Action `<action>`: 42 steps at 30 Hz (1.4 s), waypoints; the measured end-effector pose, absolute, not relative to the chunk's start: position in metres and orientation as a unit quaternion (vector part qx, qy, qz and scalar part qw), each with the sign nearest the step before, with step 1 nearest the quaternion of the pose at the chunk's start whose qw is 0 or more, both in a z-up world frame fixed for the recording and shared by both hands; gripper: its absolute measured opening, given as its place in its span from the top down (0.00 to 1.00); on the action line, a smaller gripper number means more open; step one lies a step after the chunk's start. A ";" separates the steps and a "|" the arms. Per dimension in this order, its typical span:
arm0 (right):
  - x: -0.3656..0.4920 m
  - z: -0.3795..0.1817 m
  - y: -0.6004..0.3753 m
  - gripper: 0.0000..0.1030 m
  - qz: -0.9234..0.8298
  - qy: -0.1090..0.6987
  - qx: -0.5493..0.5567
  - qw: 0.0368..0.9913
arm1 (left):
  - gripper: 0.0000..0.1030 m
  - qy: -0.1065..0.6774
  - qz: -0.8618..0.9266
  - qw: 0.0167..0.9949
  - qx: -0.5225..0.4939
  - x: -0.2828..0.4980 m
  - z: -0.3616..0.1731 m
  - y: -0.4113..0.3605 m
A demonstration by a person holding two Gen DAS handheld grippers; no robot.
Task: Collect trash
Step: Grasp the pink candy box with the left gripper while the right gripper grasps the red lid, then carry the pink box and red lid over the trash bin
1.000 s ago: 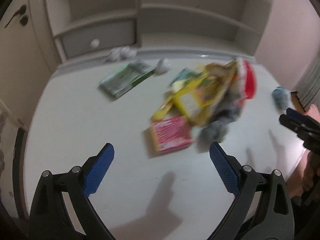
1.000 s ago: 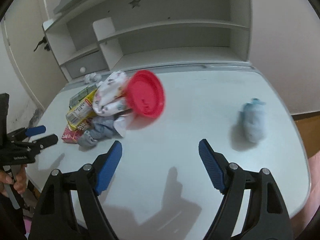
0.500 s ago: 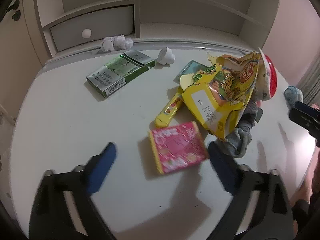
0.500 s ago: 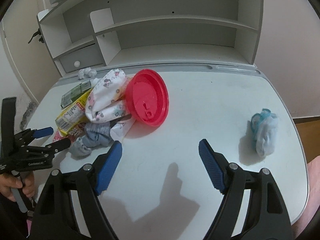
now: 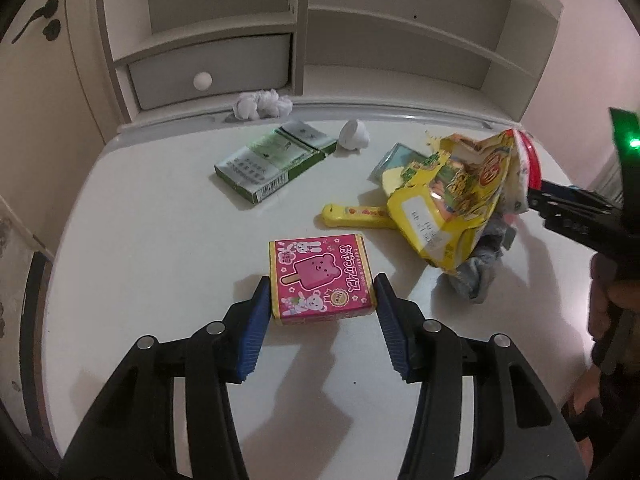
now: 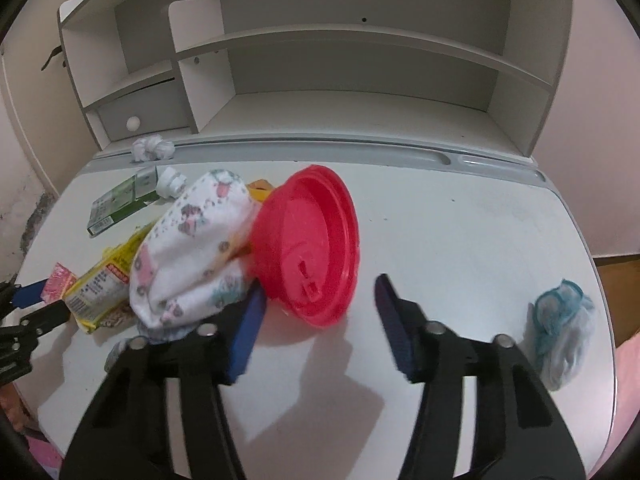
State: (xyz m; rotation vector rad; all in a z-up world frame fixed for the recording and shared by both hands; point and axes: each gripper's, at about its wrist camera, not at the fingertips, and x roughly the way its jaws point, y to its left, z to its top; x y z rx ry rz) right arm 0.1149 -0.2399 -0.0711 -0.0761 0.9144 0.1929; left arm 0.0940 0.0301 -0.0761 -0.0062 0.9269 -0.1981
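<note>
A pink ice-cream box point(image 5: 316, 272) lies flat on the white desk point(image 5: 160, 260). My left gripper point(image 5: 322, 280) straddles its near end, jaws closing, and both blue pads point(image 5: 256, 320) meet its sides. A red plastic lid point(image 6: 308, 240) stands on edge against a patterned white cloth point(image 6: 192, 248). My right gripper point(image 6: 320, 284) is closing around the lid's lower rim, with a gap still showing at the right pad point(image 6: 394, 320). A yellow snack bag point(image 5: 452, 208), a grey sock point(image 5: 480, 276) and a yellow stick wrapper point(image 5: 352, 214) lie in the same pile.
A green carton point(image 5: 272, 164), a small white wad point(image 5: 354, 136) and crumpled tissue point(image 5: 262, 104) lie toward the back. A blue-white crumpled bag point(image 6: 564, 332) sits alone at the desk's right. A shelf unit with a drawer point(image 5: 208, 68) stands behind.
My left gripper came forward over the pink box and its jaws narrowed onto it. My right gripper moved left and closer to the red lid, and its jaws narrowed.
</note>
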 end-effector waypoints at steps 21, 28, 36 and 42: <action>-0.042 0.002 -0.407 0.88 0.015 0.367 0.048 0.929 | 0.51 0.368 -0.216 0.902 0.070 0.066 -0.001 -0.113; -0.136 -0.006 -0.520 0.88 -0.127 0.356 0.103 0.920 | 0.51 0.342 -0.352 0.863 0.118 0.035 0.004 -0.245; -0.245 -0.062 -0.634 0.88 -0.272 0.383 0.204 0.859 | 0.51 0.334 -0.504 0.776 0.177 -0.034 -0.023 -0.407; -0.293 -0.129 -0.690 0.88 -0.313 0.436 0.290 0.792 | 0.51 0.343 -0.581 0.706 0.215 -0.086 -0.067 -0.502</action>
